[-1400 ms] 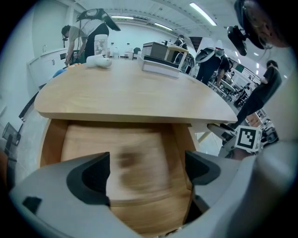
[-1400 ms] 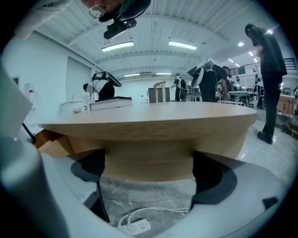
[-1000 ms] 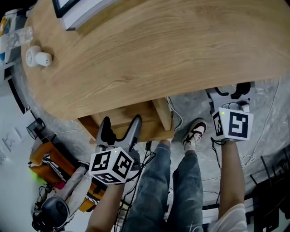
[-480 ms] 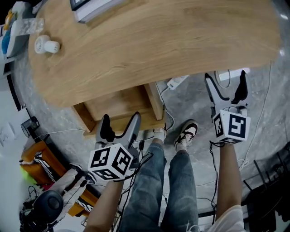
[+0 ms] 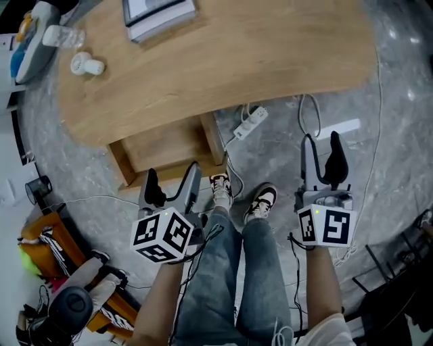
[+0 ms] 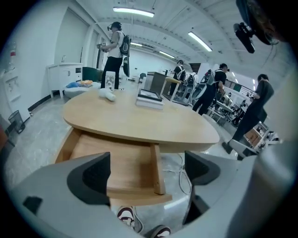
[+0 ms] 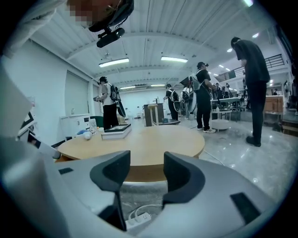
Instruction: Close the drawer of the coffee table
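Coffee table [image 5: 223, 61]: a rounded wooden top is seen from above in the head view, filling the upper half of the picture.
Drawer [image 5: 166, 145]: it is pulled out and open, projecting from under the top's near edge towards 7 o'clock.
Left gripper [image 5: 172, 177]: it is held at 7 o'clock of the head view's centre and pointed towards 12 o'clock, at the drawer's front. The jaws are spread wide and nothing is gripped. In the left gripper view the drawer's front board is framed between the pads and lies beyond them, untouched.
Right gripper [image 5: 322, 145]: it is held at 4 o'clock of the centre, above the grey floor [image 5: 379, 162], well apart from the drawer and at its 3 o'clock. The jaws have just been closing; a narrow gap is left and nothing is held in it.
Book [image 5: 159, 15]: it is laid on the table top at 11 o'clock.
White object [image 5: 88, 65]: it is laid near the top's edge at 10 o'clock; its kind cannot be told.
Power strip [image 5: 247, 122]: it is laid on the floor at the drawer's 3 o'clock, just beside the table's edge.
Shoes [image 5: 260, 201]: they are planted between the two grippers, at the drawer's 5 o'clock.
People [image 6: 113, 51]: several are seen standing beyond the table in both gripper views.
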Action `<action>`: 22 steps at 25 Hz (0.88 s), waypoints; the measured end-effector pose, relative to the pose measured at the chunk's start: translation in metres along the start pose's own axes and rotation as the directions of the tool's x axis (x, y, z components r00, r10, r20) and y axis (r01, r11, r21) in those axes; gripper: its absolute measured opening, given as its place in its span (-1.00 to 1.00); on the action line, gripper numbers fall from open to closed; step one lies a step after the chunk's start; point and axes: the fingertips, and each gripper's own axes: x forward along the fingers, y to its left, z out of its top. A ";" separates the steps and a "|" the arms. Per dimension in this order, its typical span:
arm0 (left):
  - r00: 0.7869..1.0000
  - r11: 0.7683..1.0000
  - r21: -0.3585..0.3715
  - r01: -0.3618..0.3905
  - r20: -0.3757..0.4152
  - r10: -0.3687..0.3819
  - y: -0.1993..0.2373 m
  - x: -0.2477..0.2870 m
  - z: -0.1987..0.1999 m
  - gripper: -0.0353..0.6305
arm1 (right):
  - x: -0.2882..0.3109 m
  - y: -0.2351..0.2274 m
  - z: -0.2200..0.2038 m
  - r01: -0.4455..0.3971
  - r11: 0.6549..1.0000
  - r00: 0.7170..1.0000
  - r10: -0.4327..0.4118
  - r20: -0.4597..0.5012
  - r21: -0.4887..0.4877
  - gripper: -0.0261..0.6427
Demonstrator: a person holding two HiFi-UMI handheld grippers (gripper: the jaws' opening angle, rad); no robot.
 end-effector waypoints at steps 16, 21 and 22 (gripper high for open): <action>0.987 0.996 -0.068 -0.059 0.148 0.069 0.005 -0.113 0.046 0.59 | -0.078 0.029 0.096 0.023 0.998 0.998 -0.026 -0.053 -0.050 -0.92; 0.973 0.988 -0.110 -0.110 0.190 0.130 0.042 -0.139 0.041 0.59 | -0.063 0.067 0.110 -0.077 0.992 0.995 0.069 -0.078 -0.101 -0.92; 0.971 0.985 -0.122 -0.119 0.193 0.141 0.049 -0.142 0.036 0.59 | -0.056 0.078 0.109 -0.110 0.987 0.991 0.100 -0.094 -0.117 -0.92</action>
